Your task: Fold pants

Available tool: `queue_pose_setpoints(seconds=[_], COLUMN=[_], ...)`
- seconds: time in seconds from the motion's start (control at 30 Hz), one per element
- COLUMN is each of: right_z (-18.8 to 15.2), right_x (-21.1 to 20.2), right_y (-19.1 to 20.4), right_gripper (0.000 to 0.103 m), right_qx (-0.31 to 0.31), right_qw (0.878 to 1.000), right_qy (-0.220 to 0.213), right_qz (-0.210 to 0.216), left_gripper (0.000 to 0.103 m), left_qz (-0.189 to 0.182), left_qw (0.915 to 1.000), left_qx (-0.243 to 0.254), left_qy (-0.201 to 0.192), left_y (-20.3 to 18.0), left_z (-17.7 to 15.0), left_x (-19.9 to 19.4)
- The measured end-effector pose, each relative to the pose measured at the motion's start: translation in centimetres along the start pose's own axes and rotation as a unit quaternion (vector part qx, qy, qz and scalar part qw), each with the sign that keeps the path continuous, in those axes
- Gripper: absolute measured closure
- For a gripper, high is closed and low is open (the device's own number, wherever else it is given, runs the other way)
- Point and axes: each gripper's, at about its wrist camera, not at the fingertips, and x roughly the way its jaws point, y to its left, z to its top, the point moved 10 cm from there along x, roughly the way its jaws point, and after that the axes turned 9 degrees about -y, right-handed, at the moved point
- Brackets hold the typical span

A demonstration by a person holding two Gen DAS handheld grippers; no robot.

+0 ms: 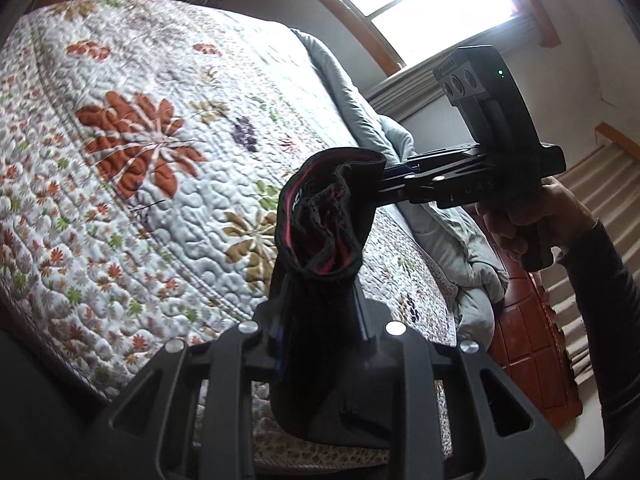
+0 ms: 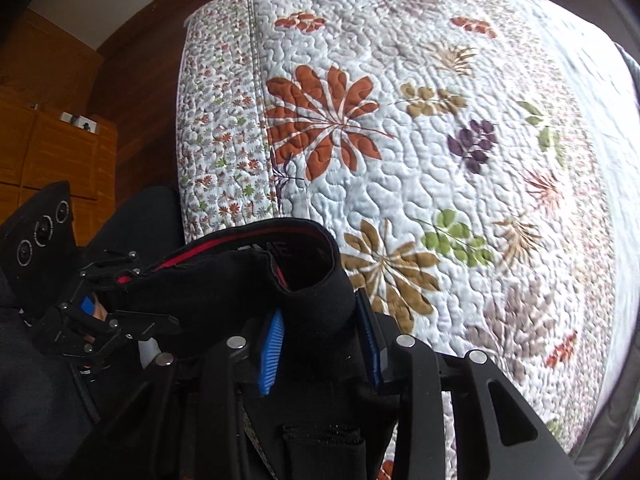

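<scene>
Above the quilted bed point(image 1: 160, 160), I have the black pants point(image 1: 320, 240) bunched and lifted clear of the quilt, held between my two tools. My left hand-held gripper point(image 1: 320, 320) is narrowed down onto a thick wad of the dark cloth. My right hand-held gripper point(image 2: 320, 328) also holds the pants, its blue ribbed pads point(image 2: 272, 344) pressed against either side of the rolled fabric, near what looks like the waistband with its red trim. Seen from the left wrist, the right tool comes in from the side toward the window point(image 1: 420, 0), gripped by a hand point(image 1: 540, 220) in a dark sleeve.

My worries from here: both grips sit close together on a crumpled bundle, so I judge the legs may hang twisted below and land uneven on the bed, spoiling any clean crease. The cloth is bulky in the jaws; a quick shake to spread it could let one layer slip out. The grey blanket point(image 1: 360, 120) heaped on the window side of the bed could snag a trailing leg.

As for writing, I see faint letters on the right tool's body, perhaps "DAS", and white marks on the waistband, too blurred to read.
</scene>
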Motion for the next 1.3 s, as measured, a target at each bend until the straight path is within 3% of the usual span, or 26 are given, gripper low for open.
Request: queue_pose_setpoints(seconds=[0.63, 1.3], right_z=[-7.4, -15.4], right_x=[-9.7, -15.0], right_y=[-0.1, -0.1], right_gripper=[0.071, 0.076], right_qx=[0.036, 0.071], right_qw=[0.994, 0.984], right_qy=[-0.053, -0.078], right_qz=[-0.087, -0.146], left_gripper=[0.079, 0.079], left_qz=[-0.052, -0.093], left_qw=[0.9934, 0.9798], left_qx=[0.102, 0.175], left_qy=[0.001, 0.022], left_y=[-10.1, -17.1], left_z=[-2.5, -7.0], left_x=[-1.4, -1.0])
